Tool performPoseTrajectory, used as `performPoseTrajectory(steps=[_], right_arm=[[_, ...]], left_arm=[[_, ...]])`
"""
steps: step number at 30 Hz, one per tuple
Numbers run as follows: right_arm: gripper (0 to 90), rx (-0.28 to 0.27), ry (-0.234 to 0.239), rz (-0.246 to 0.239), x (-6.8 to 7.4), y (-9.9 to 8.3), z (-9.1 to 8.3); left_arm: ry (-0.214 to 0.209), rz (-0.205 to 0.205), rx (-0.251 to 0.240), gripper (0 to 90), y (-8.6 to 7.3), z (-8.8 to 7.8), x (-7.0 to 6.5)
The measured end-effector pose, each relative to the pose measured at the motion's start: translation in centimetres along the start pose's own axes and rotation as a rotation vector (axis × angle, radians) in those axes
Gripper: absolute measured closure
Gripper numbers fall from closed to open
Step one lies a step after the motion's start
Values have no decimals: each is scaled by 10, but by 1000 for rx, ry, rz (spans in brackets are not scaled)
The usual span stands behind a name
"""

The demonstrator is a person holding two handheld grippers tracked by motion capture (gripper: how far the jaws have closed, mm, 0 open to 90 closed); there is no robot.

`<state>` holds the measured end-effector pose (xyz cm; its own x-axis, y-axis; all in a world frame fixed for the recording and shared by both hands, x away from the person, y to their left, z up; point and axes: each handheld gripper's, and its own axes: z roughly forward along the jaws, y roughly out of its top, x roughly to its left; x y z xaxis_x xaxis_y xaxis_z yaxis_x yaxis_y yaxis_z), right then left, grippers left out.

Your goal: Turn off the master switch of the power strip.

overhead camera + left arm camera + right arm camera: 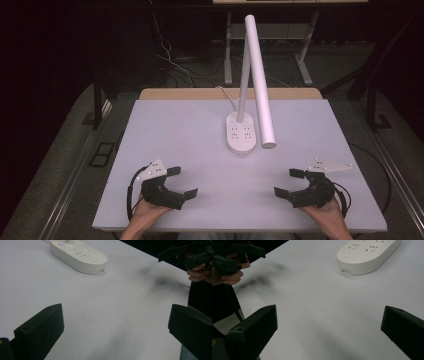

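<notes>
A white oval lamp base [242, 133] with sockets is lying flat mid-table, its stem rising, head [260, 80] slanting down

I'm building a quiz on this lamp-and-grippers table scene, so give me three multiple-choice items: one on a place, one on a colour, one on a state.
1. Where does the lamp base stand on the table?
A. Far of the middle, beyond both grippers
B. At the near left corner
C. On the floor beside the table

2. What colour is the lamp arm?
A. Black
B. White
C. Red

3. How do the jaws of the left gripper and the right gripper stand?
A. Both closed on the lamp
B. Left closed, right wide apart
C. Both wide apart with nothing between them

Key: 1 A, the high view shows the base on the far half, the grippers near the front edge. 2 B, the arm is white against the dark room. 3 C, each gripper view shows two separated jaws over bare tabletop.
</notes>
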<state>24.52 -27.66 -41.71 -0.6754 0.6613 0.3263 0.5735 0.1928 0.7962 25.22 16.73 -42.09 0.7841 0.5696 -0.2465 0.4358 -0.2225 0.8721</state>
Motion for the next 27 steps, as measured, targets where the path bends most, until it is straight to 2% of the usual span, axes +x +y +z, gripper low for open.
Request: performPoseTrajectory(steps=[19, 27], right_arm=[[0, 16, 9, -15, 2, 0, 1], [0, 18, 9, -17, 2, 1, 1]], left_arm=[[-7, -16, 15, 0, 6, 1, 1], [-12, 3, 36, 0, 15, 6, 0]])
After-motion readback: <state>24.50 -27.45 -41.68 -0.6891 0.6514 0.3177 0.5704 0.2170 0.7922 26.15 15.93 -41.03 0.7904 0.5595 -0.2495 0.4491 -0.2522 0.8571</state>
